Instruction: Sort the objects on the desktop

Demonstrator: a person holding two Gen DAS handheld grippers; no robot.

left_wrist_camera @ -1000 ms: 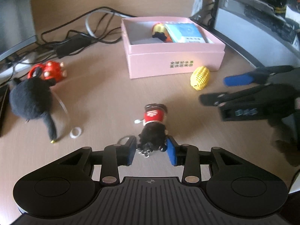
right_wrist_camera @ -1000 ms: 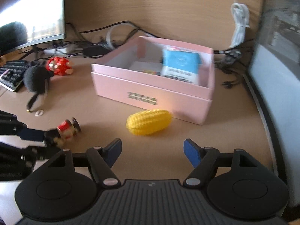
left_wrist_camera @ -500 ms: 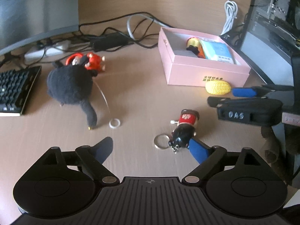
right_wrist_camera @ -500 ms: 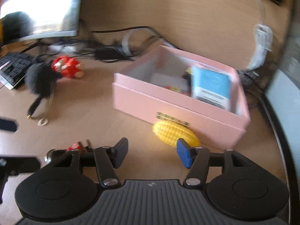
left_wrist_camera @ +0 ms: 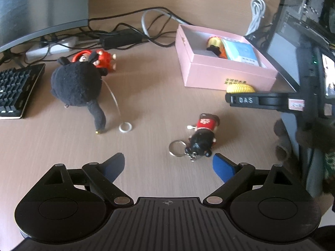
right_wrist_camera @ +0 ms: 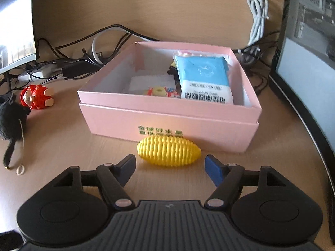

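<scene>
A pink box (right_wrist_camera: 171, 121) (left_wrist_camera: 228, 77) stands open on the desk, holding a blue packet (right_wrist_camera: 204, 79) and small toys. A yellow corn toy (right_wrist_camera: 168, 153) lies against its front wall, just ahead of my open, empty right gripper (right_wrist_camera: 169, 168). My left gripper (left_wrist_camera: 168, 167) is open and empty. A red-and-black figurine keychain (left_wrist_camera: 203, 136) lies on the desk just beyond its right finger. A black plush (left_wrist_camera: 76, 85) and a red doll (left_wrist_camera: 99, 59) lie to the left. The right gripper's body (left_wrist_camera: 261, 100) shows at the right of the left wrist view.
A keyboard (left_wrist_camera: 14, 92) lies at the far left under a monitor (left_wrist_camera: 39, 10). Cables and a power brick (left_wrist_camera: 121, 38) run along the back. A computer case (right_wrist_camera: 307, 58) stands right of the box. A white ring (left_wrist_camera: 125, 127) lies near the plush.
My left gripper opened, let go of the figurine keychain and pulled back. My right gripper moved up to the corn toy, which now lies between its fingertips.
</scene>
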